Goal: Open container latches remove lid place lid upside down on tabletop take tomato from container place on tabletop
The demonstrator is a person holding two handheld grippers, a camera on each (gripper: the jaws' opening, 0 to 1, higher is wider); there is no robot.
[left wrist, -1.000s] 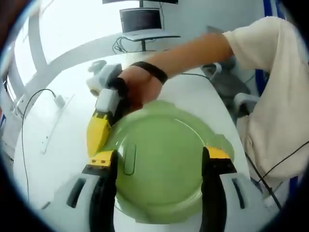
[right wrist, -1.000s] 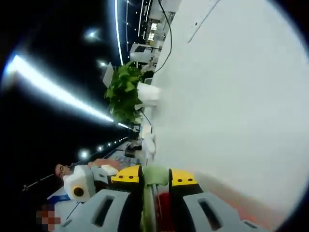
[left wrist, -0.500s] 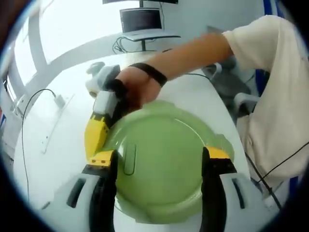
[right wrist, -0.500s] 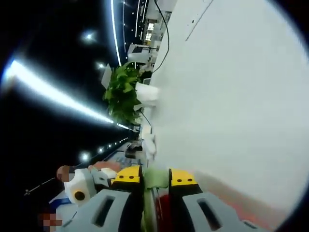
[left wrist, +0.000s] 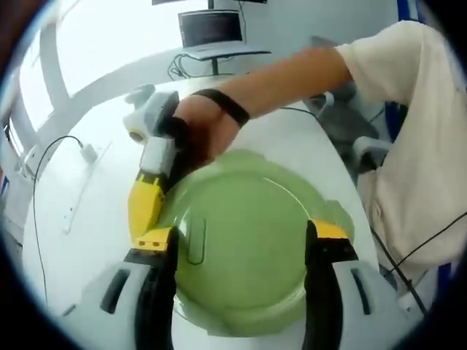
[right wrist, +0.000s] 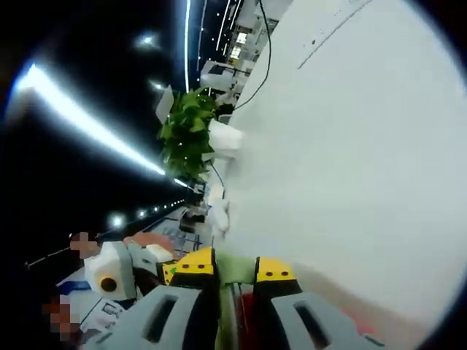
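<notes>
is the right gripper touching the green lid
Touching. In the right gripper view the right gripper has its jaws closed on a thin green edge of the lid. In the left gripper view its yellow tip meets the lid rim.

The left claw has two dark jaws capped with yellow blocks, set on pale grey housings that each carry a dark slot. The right claw shows a yellow jaw below a light grey body; in the right gripper view its jaws are likewise yellow-tipped on grey housings. The person wears a cream short sleeve and a black wristband.
</notes>
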